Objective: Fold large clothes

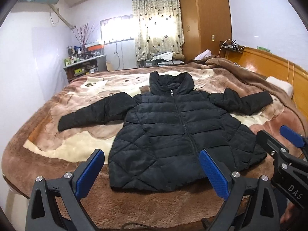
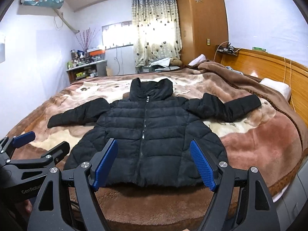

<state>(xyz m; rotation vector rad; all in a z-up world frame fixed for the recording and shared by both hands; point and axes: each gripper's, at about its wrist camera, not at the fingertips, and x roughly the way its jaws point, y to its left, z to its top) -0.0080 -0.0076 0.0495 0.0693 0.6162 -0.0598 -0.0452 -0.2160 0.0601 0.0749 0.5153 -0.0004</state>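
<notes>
A black padded jacket (image 1: 179,134) lies flat on a brown and cream blanket (image 1: 73,146) that covers the bed. Its front side is up and the zipper (image 1: 182,123) is closed along the middle. The hood (image 1: 171,83) points toward the far side of the bed, and the hem is at the near edge, closest to the cameras. Both sleeves are spread out to the sides: one sleeve (image 1: 92,113) reaches to the left of the picture, and the other sleeve (image 1: 244,101) reaches to the right, toward the wooden headboard (image 1: 269,65).

The left gripper (image 1: 152,169) is above the near edge of the bed, just before the hem of the jacket. Its two blue pads (image 1: 90,171) stand wide apart, and nothing is between them. It does not touch the jacket.

The right gripper (image 2: 154,163) is beside the left one, also over the near edge. Its jaws are also wide open and hold nothing. In the right wrist view its blue pads (image 2: 105,163) frame the lower part of the jacket (image 2: 148,136), but I cannot tell if they touch the cloth.

Behind the bed there is a window with a patterned curtain (image 1: 156,25), a tall wooden wardrobe (image 1: 204,19), and a shelf (image 1: 84,65) with bottles and small things. A white pillow (image 1: 281,86) lies near the headboard.
</notes>
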